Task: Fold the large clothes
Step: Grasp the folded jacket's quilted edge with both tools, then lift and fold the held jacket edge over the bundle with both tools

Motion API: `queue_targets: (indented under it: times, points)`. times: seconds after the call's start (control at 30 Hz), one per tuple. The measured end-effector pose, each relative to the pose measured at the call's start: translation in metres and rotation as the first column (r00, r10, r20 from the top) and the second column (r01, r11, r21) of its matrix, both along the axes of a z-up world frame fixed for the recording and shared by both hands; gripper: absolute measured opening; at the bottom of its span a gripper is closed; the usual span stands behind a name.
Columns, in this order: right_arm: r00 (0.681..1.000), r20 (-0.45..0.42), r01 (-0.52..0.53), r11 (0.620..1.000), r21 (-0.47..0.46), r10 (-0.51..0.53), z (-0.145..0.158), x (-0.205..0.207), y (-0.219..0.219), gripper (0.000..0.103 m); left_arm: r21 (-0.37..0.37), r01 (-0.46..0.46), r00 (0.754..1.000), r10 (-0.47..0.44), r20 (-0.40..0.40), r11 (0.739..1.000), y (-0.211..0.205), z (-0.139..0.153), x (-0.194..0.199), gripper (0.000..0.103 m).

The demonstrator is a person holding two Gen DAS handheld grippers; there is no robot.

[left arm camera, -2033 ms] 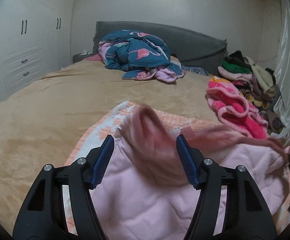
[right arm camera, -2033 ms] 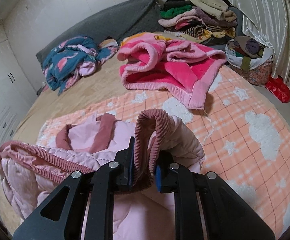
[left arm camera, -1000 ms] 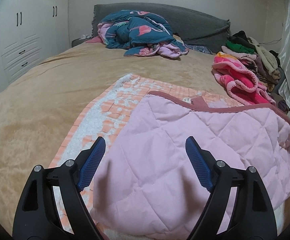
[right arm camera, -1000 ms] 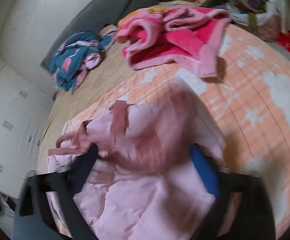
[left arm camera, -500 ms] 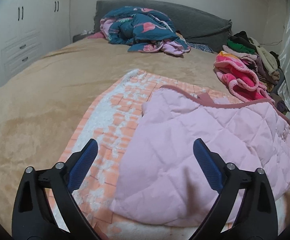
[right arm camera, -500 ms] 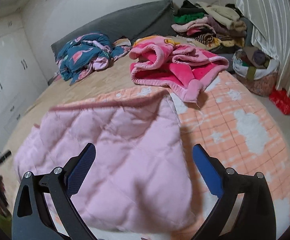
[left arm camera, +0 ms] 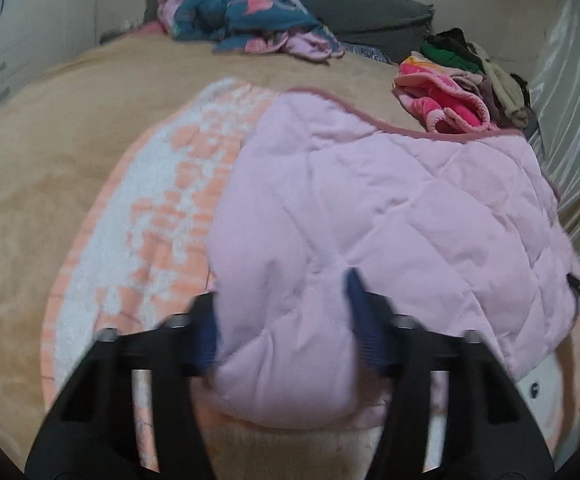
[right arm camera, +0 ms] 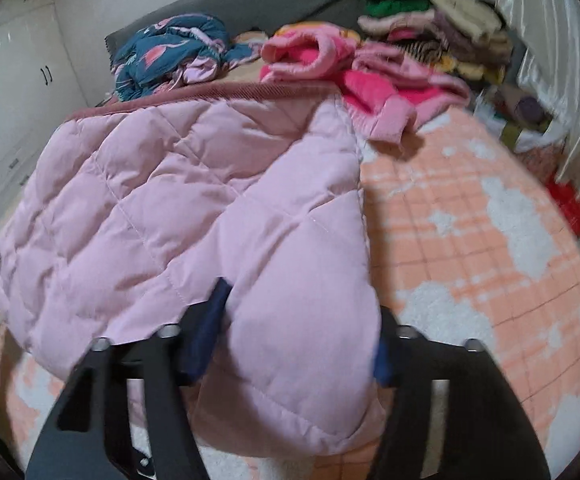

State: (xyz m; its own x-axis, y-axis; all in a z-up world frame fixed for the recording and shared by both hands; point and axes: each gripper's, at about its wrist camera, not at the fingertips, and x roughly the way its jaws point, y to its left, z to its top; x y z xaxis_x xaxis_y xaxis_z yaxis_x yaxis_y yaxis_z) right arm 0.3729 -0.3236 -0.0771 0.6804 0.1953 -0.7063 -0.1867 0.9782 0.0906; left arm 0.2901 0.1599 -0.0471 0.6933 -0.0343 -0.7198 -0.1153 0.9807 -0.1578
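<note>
I've got the pink quilted jacket (left arm camera: 389, 208) spread flat on the orange-and-white checked blanket (left arm camera: 162, 216), which lies over the tan bedspread (left arm camera: 50, 140). On my left wrist camera, the left gripper (left arm camera: 286, 316) is pushed into the near corner of the jacket: its blue-padded fingers (left arm camera: 363, 320) stand apart with a puffy fold of jacket bulging between them, so they straddle the fabric, not yet pinched tight. Motion blur softens the edges here. On my right wrist camera, the right gripper (right arm camera: 297, 332) is the same at the jacket's other near corner, fingers (right arm camera: 208, 320) spread wide around a thick bulge of the padding, the right one half hidden behind the cloth. The jacket's darker ribbed hem (right arm camera: 210, 94) runs along its far edge. Beyond the jacket lies a crumpled bright pink fleece (right arm camera: 353, 80), behind that a pile of clothes (right arm camera: 429, 28), and to the far left of the jacket a teal flamingo-print bundle (right arm camera: 170, 56) against the grey headboard (left arm camera: 369, 20).
</note>
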Motion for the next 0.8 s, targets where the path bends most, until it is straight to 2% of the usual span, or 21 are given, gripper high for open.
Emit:
queue_targets:
  times: [0.03, 0.13, 0.23, 0.37, 0.57, 0.8]
  points:
    - [1.000, 0.012, 0.009, 1.000, -0.013, -0.009, 0.002, -0.001, 0.002, 0.036, 0.041, -0.002, 1.000, 0.001, 0.020, 0.999, -0.007, 0.004, -0.001, 0.020]
    - [0.997, 0.054, 0.056, 0.998, -0.023, -0.055, 0.017, 0.000, 0.005, 0.026, 0.111, -0.027, 0.996, 0.018, 0.084, 0.993, -0.018, 0.020, 0.000, 0.014]
    - [0.989, 0.106, 0.101, 0.995, 0.018, -0.103, 0.038, 0.004, 0.002, 0.023, 0.103, -0.056, 0.990, 0.041, 0.136, 0.993, -0.015, 0.038, 0.005, 0.012]
    - [0.984, 0.127, 0.121, 0.992, 0.043, -0.126, 0.053, 0.024, 0.003, 0.023, 0.119, -0.092, 0.986, 0.074, 0.151, 0.989, -0.016, 0.050, 0.024, 0.012]
    - [0.980, 0.022, 0.195, 0.980, 0.035, -0.196, 0.024, 0.068, 0.001, 0.023, 0.167, -0.135, 0.987, 0.118, 0.107, 0.977, -0.018, 0.035, 0.055, 0.012]
    - [0.971, -0.051, 0.234, 0.972, 0.031, -0.232, -0.006, 0.089, 0.001, 0.023, 0.256, -0.135, 0.991, 0.130, 0.035, 0.957, -0.027, 0.012, 0.090, 0.013]
